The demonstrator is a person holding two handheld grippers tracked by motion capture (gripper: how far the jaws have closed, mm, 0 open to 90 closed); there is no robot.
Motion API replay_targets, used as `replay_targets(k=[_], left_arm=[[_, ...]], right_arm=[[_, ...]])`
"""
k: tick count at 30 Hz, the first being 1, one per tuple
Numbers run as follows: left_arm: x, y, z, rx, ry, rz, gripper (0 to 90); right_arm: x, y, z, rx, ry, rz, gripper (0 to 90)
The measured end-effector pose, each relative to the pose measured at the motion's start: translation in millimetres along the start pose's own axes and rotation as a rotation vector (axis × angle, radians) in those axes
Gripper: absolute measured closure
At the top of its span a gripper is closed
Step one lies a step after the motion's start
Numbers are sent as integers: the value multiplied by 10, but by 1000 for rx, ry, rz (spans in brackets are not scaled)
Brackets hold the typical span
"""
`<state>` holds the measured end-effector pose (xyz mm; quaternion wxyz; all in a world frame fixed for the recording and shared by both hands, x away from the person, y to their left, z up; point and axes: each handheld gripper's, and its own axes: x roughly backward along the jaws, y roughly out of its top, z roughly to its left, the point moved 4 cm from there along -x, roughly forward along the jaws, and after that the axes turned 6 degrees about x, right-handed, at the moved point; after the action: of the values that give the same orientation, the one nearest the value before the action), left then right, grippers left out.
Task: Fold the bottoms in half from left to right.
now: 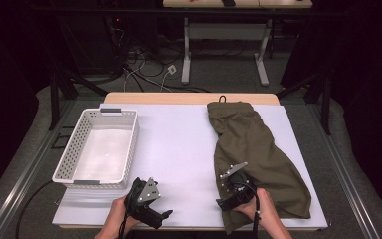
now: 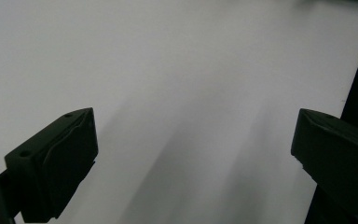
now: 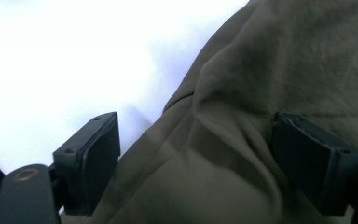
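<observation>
An olive-green garment [image 1: 256,149] lies lengthwise on the right half of the white table [image 1: 179,139], with a small loop at its far end. My right gripper [image 1: 227,201] hovers low over the garment's near left edge. In the right gripper view it [image 3: 193,126] is open, and a raised fold of the olive cloth [image 3: 242,84] lies between the two black jaws. My left gripper [image 1: 160,214] is near the table's front edge, left of the garment. In its own view it [image 2: 191,126] stands wide open over bare white table [image 2: 168,56].
A white perforated plastic basket [image 1: 79,134] with nothing in it stands at the table's left side. Beyond the table is a dark floor with cables [image 1: 144,64] and the legs of another desk [image 1: 186,55].
</observation>
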<state>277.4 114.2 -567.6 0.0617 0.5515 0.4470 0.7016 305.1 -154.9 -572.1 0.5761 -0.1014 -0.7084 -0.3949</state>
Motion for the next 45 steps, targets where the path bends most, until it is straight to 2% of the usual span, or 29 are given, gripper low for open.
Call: replay_targets(k=[2,3,5,9,10,11,12,16,20,21,25,27,30,34,40,45], left_arm=[[-2,0,-5,-1,-1,2,4],[-2,0,-6,0,-2,2,4],[0,-1,-2,-1,0,3,4],[7,-3,2,-1,0,0,4],[8,-2,3,-1,1,0,4],[8,-2,3,-1,1,0,4],[7,-1,2,-2,1,0,4],[10,0,5,-3,2,0,4],[8,-3,21,4,3,-1,4],[7,-4,21,5,2,0,4],[5,-5,16,3,1,4,4],[4,-6,19,4,1,4,4],[4,-5,15,4,0,3,4],[-2,-3,14,0,-1,5,4],[-5,1,8,1,1,5,6],[-17,15,-2,-1,4,3,7]], right_arm=[[-62,-10,37,3,3,22,152],[-72,-7,37,15,-22,22,180],[-52,-10,15,-2,-34,14,270],[14,-62,-35,-50,-60,-27,597],[14,-66,-18,-39,-60,-48,689],[14,-66,-18,-39,-60,-48,689],[20,-67,36,-19,-78,-58,836],[44,-51,91,-29,-76,-74,868],[145,-9,201,-5,-50,-92,867],[156,-2,217,1,-39,-101,864],[80,-31,240,22,-18,-69,827],[91,-24,246,33,-1,-79,708],[178,-16,240,33,30,-105,432],[332,-29,219,43,60,-146,154],[503,-65,167,42,65,-183,87],[606,-110,-35,9,23,-233,66]])
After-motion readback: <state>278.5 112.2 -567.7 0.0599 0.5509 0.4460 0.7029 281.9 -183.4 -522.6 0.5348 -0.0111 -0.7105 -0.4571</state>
